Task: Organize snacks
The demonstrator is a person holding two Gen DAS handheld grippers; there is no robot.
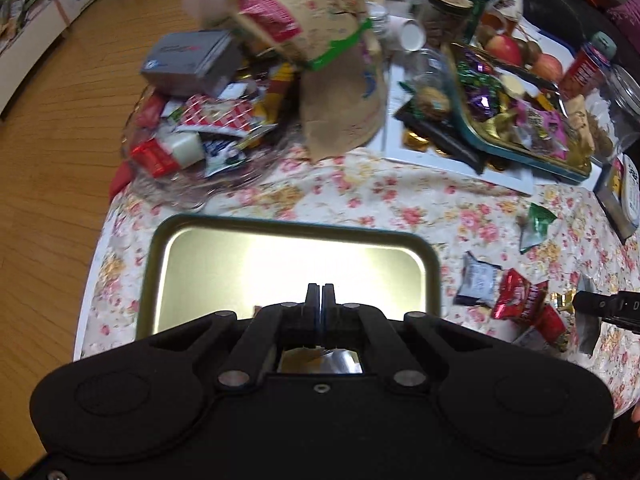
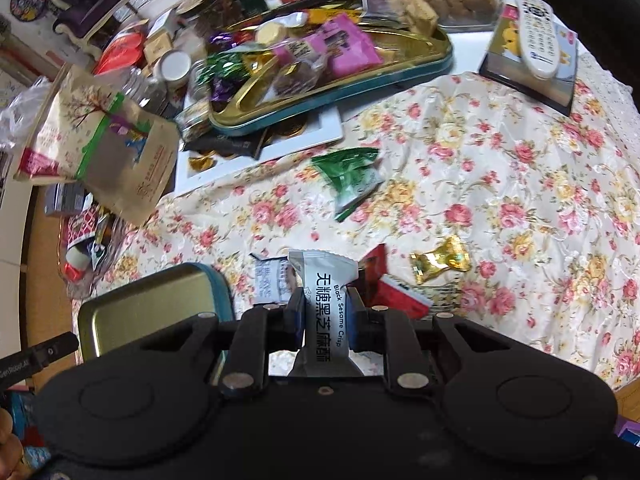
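An empty gold tin tray with a teal rim [image 1: 288, 268] lies on the floral tablecloth; it also shows in the right wrist view [image 2: 152, 312]. My left gripper [image 1: 320, 300] is shut and empty, its fingertips over the tray's near edge. My right gripper [image 2: 326, 308] is shut on a grey "Black Sesame Crisp" packet [image 2: 326, 304], held upright above the cloth to the right of the tray. Loose on the cloth lie a white-grey packet [image 2: 266, 284], red packets [image 2: 394, 292], a gold candy [image 2: 440, 262] and a green packet [image 2: 352, 178].
A second teal tin full of sweets [image 2: 332, 64] sits on a white board at the back. A brown paper bag [image 2: 104, 140] stands by a glass dish of snacks [image 1: 192, 136]. A remote control [image 2: 538, 36] rests on a box at the right. Apples and jars stand behind.
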